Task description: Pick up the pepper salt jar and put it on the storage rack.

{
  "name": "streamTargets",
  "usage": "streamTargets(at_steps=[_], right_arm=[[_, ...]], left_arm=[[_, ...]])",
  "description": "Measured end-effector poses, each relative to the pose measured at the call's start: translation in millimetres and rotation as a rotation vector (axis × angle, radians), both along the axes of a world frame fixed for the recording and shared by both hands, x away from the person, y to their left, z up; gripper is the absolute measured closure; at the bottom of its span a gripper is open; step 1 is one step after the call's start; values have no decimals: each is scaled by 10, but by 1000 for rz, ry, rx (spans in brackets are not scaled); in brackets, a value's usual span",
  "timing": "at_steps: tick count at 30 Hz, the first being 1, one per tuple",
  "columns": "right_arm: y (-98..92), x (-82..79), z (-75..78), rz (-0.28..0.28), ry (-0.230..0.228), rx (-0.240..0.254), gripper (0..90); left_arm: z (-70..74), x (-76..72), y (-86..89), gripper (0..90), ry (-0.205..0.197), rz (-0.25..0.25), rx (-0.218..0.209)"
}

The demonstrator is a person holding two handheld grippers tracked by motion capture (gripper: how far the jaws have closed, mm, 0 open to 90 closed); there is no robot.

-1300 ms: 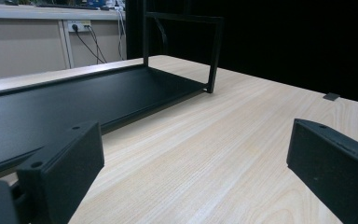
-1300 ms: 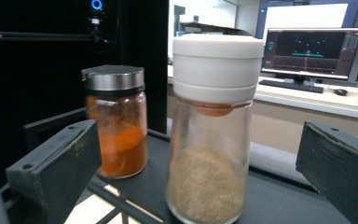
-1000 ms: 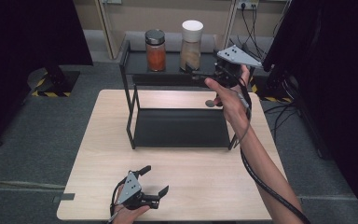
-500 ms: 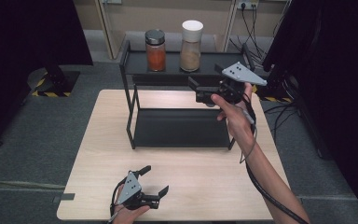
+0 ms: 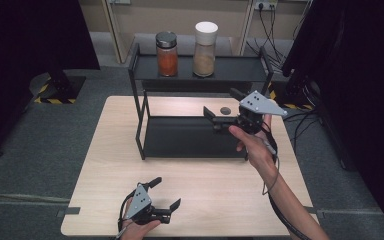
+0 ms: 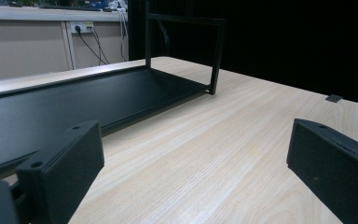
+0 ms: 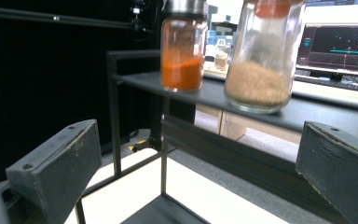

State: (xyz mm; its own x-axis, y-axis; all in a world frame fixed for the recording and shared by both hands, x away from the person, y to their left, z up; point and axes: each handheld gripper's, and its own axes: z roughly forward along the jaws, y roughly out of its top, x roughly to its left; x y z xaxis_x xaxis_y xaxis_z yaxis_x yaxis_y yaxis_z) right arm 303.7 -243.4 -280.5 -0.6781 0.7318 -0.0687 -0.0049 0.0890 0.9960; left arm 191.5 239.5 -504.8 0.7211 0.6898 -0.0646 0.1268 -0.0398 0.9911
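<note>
High view: right tool (image 5: 221, 109) held above the rack's (image 5: 140, 110) lower shelf, jaws spread, empty. Two jars on the top shelf, ahead of and above it: orange-filled jar (image 5: 167, 54) farther, brown-filled jar (image 5: 204, 42) nearer. Small dark disc (image 5: 225, 110) just beside the jaws, possibly a table grommet. Left tool (image 5: 164, 194) released, empty, low over the table (image 5: 230, 195), rack's lower shelf ahead.

Even overhead light, table (image 5: 190, 190) bright, corners of the room fall to near black. Soft short shadow under the rack (image 5: 195, 135). High view sharp, slightly soft. Right gripper view backlit: jars (image 7: 182, 46) glow, monitor glare behind, near jaws blurred. Left gripper view crisp on woodgrain, jaws out of focus.
</note>
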Motion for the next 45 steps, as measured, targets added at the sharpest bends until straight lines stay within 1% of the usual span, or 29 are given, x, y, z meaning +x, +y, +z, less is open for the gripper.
streamTargets(at_steps=[3, 6, 8, 11, 15, 20, 24, 36, 40, 43, 45], right_arm=[[-21, -39, -80, 5, 8, -8, 4], [-37, -76, -149, 4, 4, -18, 4], [-53, -98, -192, 6, 6, -12, 4], [-62, -127, -228, 6, 2, -19, 5], [-82, -167, -282, 12, 1, -14, 5], [-90, -212, -359, 22, 6, -20, 6], [-112, -241, -429, 27, 12, -15, 6], [-142, -322, -673, 34, 35, -12, 8], [-139, -364, -757, 32, 29, -12, 8], [-142, -387, -817, 40, 37, -9, 8], [-142, -400, -852, 42, 40, -16, 9]], left_arm=[[0, 1, 1, 32, 0, 1, 1], [0, -1, 1, 32, 0, 2, 0], [0, -1, 1, 32, -1, 3, 0], [-1, -3, 1, 32, 0, 4, -1], [-4, -4, 1, 32, -1, 5, -2], [1, -1, 9, 32, -1, 9, 3], [-1, 0, 9, 32, -2, 9, 3], [-7, 3, 17, 32, -1, 12, -2], [-8, 4, 16, 32, -1, 13, -2], [-10, 5, 18, 32, 0, 14, -3], [-10, 4, 18, 32, 0, 15, -4]])
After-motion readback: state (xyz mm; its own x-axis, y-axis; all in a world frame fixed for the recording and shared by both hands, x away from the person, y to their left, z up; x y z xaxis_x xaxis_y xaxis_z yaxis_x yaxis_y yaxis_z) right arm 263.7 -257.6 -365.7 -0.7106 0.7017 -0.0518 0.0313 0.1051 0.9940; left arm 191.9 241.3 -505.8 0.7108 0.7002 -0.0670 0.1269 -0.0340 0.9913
